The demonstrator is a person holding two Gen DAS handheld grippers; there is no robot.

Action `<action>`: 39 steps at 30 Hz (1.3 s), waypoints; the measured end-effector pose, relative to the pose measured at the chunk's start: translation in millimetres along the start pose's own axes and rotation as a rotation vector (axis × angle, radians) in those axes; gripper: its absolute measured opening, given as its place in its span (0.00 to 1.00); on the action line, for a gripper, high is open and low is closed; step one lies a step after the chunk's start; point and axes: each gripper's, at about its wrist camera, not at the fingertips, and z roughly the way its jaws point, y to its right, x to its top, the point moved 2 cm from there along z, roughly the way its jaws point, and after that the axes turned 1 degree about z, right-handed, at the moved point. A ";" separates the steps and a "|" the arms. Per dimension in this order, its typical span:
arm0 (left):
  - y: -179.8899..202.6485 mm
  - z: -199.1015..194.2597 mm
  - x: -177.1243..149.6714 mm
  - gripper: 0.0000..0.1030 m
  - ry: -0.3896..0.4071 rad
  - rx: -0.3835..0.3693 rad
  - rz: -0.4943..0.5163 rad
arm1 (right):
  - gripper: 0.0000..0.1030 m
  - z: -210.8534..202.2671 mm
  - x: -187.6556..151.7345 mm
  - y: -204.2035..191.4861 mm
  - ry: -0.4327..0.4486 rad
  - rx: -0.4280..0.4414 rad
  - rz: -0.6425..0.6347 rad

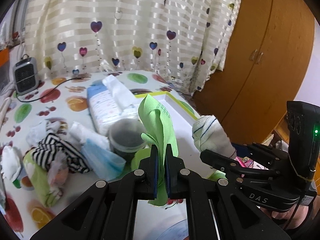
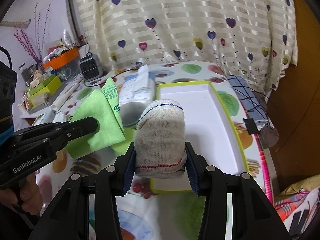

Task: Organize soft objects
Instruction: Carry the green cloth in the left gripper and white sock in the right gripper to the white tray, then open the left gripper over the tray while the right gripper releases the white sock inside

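Note:
My left gripper [image 1: 161,152] is shut on a green cloth [image 1: 160,124] that stands up between its fingers; the cloth also shows in the right wrist view [image 2: 96,118]. My right gripper [image 2: 160,154] is shut on a rolled white cloth [image 2: 162,132] with blue and red stitching, held above the near end of a white tray with a yellow-green rim [image 2: 226,110]. The roll also shows in the left wrist view [image 1: 212,136], to the right of the green cloth. The left gripper [image 2: 94,124] is left of the tray.
On the fruit-print table lie a striped black-and-white cloth [image 1: 58,152], a blue cloth [image 1: 100,156], a tissue pack [image 1: 108,104], a round plastic tub [image 1: 128,134] and a small heater [image 1: 26,76]. A blue checked cloth [image 2: 246,96] lies right of the tray. A wooden wardrobe [image 1: 260,60] stands right.

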 end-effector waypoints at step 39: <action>50.2 81.5 -2.8 0.23 -0.145 -0.107 0.071 | 0.52 28.6 -12.0 79.0 -0.055 -0.094 0.069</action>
